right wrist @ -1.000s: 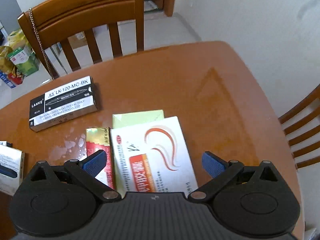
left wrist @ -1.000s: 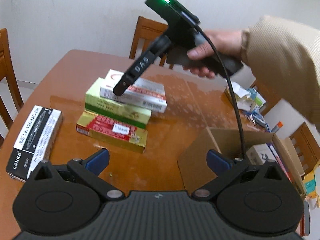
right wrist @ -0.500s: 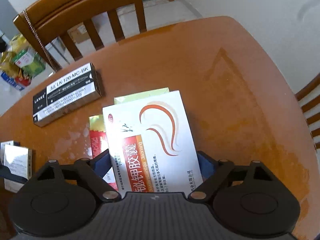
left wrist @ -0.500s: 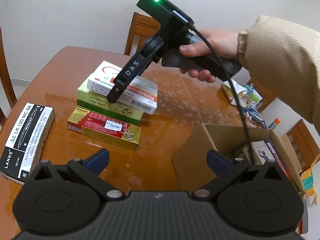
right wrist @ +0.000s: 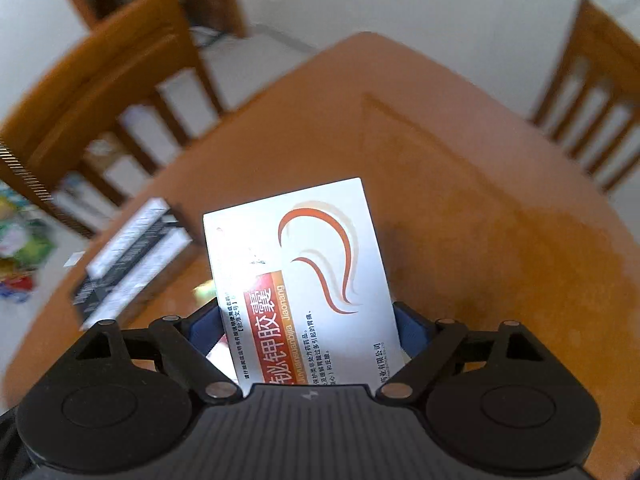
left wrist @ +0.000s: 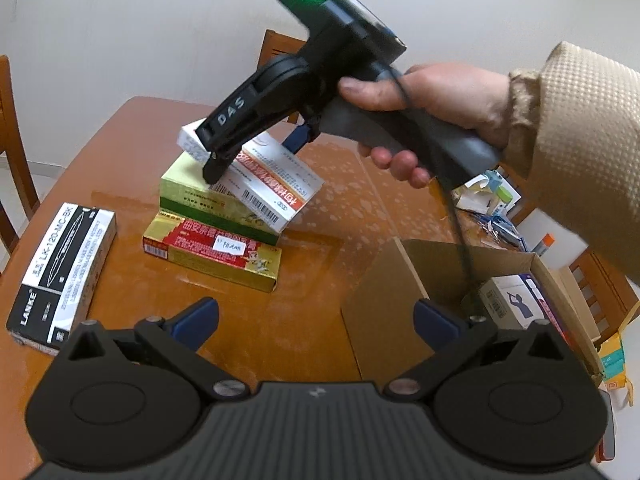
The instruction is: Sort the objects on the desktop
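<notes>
Orange-brown and glossy, the wooden table sits against a pale wall with wooden chairs round it, and it carries what is left to sort. At its right edge stands an open brown cardboard box with a few small packets already inside. The right gripper points steeply down, its blue pads clamped on the two long sides of a flat white medicine carton with an orange swirl and red band. The jaws closed in a little within the past second and are now steady. From the left wrist view the carton is tilted, its far end raised, while its near corner may be touching the pale green carton beneath (I cannot tell for certain). Under that lies a red and gold carton, and a black and white pen box rests well apart to the left.

The white carton looks light and thin-walled, so it should lift easily but would dent under hard squeezing. Its coated faces may slip, so taking it across the narrow width near the middle seems the surest place. The left gripper hangs with its jaws apart and nothing between them, near the cardboard box.
</notes>
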`<action>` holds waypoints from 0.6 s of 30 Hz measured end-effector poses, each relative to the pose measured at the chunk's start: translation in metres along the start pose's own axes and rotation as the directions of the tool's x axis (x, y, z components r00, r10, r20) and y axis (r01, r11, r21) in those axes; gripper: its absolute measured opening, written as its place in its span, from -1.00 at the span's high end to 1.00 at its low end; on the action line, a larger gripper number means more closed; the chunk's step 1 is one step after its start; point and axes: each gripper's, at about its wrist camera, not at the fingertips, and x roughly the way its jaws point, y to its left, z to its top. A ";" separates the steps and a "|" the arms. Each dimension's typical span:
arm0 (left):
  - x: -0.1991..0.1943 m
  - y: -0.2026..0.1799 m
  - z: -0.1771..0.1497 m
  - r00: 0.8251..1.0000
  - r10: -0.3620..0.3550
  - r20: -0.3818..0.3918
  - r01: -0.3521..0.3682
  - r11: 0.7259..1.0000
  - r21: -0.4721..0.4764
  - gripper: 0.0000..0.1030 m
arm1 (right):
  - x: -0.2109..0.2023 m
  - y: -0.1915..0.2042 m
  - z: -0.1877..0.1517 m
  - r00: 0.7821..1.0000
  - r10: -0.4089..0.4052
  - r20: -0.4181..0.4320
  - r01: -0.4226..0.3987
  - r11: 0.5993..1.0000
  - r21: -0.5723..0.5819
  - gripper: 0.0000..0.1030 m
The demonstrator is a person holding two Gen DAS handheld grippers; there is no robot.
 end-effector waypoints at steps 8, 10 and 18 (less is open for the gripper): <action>-0.008 0.000 -0.004 1.000 0.007 0.001 -0.007 1.000 0.004 -1.00 | 0.019 -0.005 -0.007 0.997 -0.080 0.000 0.078 0.976 0.204 -0.74; -0.009 0.001 -0.004 1.000 0.004 0.000 -0.004 1.000 0.002 -1.00 | 0.020 -0.004 -0.006 0.996 -0.087 0.005 0.084 0.973 0.216 -0.74; -0.011 0.001 -0.004 1.000 0.002 0.003 -0.002 1.000 0.007 -1.00 | 0.028 0.006 -0.005 0.992 -0.129 0.017 0.123 0.973 0.197 -0.75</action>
